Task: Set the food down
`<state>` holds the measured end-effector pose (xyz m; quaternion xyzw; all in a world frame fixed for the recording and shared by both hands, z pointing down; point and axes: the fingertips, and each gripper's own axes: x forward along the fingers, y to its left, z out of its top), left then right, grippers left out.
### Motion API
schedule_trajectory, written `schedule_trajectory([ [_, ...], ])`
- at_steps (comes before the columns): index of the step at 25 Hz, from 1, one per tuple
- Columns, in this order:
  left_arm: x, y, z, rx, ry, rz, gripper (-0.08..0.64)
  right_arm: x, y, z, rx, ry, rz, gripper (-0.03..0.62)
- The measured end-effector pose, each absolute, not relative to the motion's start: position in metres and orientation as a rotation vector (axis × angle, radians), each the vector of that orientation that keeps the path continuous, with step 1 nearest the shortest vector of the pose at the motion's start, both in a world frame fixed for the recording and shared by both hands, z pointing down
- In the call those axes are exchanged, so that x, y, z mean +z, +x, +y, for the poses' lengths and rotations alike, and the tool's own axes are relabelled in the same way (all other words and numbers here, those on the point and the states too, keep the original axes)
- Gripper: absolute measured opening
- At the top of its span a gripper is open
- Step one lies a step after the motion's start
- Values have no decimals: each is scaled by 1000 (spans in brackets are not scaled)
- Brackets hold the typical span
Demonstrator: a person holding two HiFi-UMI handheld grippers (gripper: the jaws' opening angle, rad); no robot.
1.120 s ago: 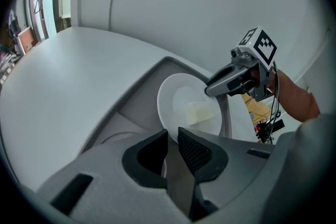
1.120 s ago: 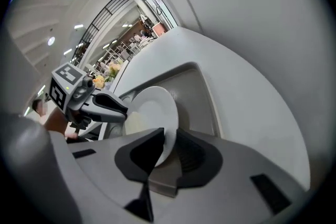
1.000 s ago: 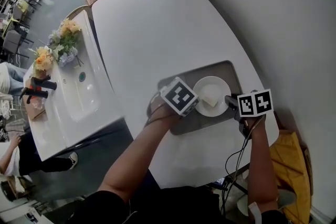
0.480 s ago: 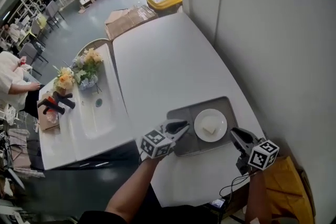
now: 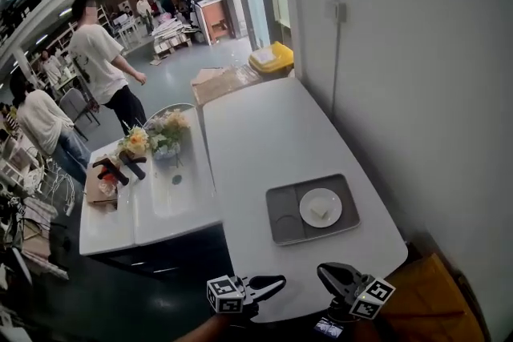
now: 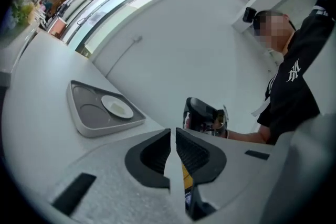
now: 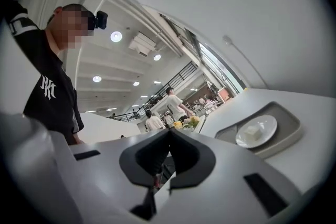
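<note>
A grey tray (image 5: 280, 228) lies near the front of the white table (image 5: 256, 132). On the tray a white plate (image 5: 330, 201) holds a pale cube of food (image 5: 321, 211). The tray (image 6: 86, 120) with its plate (image 6: 116, 106) also shows in the left gripper view, and the plate (image 7: 262, 124) with the food (image 7: 253, 131) in the right gripper view. Both grippers hang off the table's near edge, well short of the tray. My left gripper (image 5: 280, 280) (image 6: 173, 131) is closing to a thin slit, with nothing between its jaws. My right gripper (image 5: 322, 270) (image 7: 169, 131) is shut and empty.
The wall runs along the table's right side. A second white table (image 5: 152, 204) on the left carries flowers (image 5: 152, 142) and a box with a black and red tool (image 5: 119, 168). A yellow bin (image 5: 272, 58) stands past the far end. People stand in the hall beyond.
Both grippers have drawn back from the tray to the table's near edge. The plate with the food stays on the tray. The head view has lifted to take in the hall.
</note>
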<state>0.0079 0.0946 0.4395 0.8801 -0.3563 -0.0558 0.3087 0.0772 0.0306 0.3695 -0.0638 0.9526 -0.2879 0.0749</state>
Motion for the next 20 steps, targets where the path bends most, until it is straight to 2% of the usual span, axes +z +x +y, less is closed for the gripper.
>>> schedule_trajectory([
  [10,391,13,137,-241,2390,-930,34,355,120,90,-842,-285,2853,3],
  [15,395,26,152,-294,2369,-848,34,349,126,103,-789,-338,2892,3],
  [20,428,11,137,-283,2394,-794,32,375,100,95,-763,-354,2896,3],
])
